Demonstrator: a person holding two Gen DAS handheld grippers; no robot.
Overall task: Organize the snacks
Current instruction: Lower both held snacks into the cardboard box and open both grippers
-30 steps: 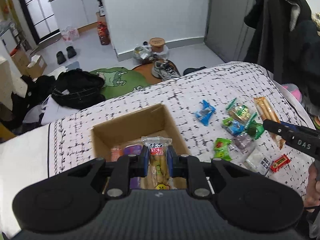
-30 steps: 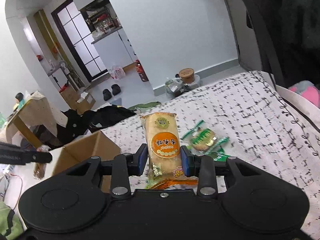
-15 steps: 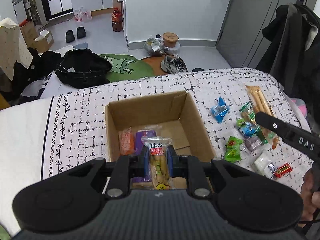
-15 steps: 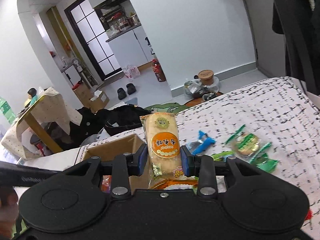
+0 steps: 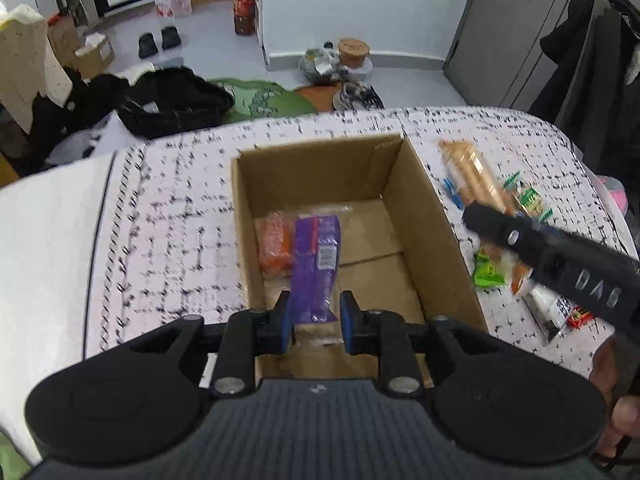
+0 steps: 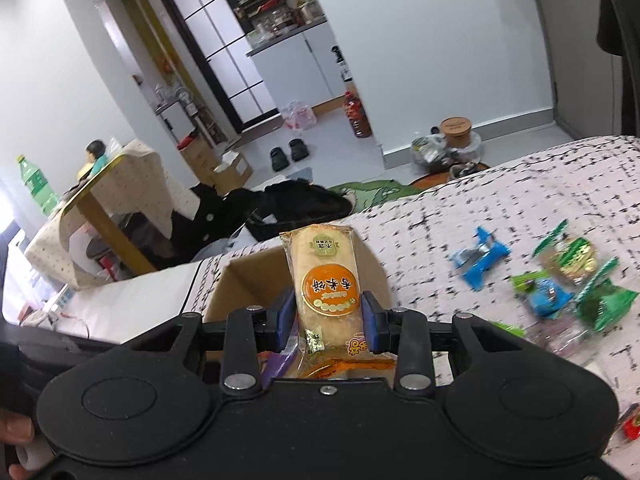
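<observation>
Snacks lie in two places: some inside the cardboard box [image 5: 432, 216] and a loose group on the patterned cover [image 5: 168, 208] to the box's right. Inside the box, an orange packet [image 5: 274, 246] lies against the left wall, and a purple packet [image 5: 316, 264] lies just beside it on the right.

Your left hand-held gripper [image 5: 314, 322] hangs over the near end of the box, pointing steeply down. Its jaws are opening, and nothing is pinched between the blue pads [image 5: 285, 322]; the purple packet seen between them lies on the box floor below.

Your right hand-held gripper [image 6: 328, 320] is closed on an upright rice cracker pack [image 6: 326, 288] with a round orange label, both pads pressing its sides. In the right wrist view the pack stands in front of the box's far right corner. From the left wrist view, this gripper reaches in from the right, over the box's right rim.

On the cover to the right lie a blue wrapper [image 6: 480, 260], several green wrappers [image 6: 600, 304], a long tan pack [image 5: 472, 172] and a small red sweet [image 6: 630, 426] at the near edge. The motion blurs them.
</observation>
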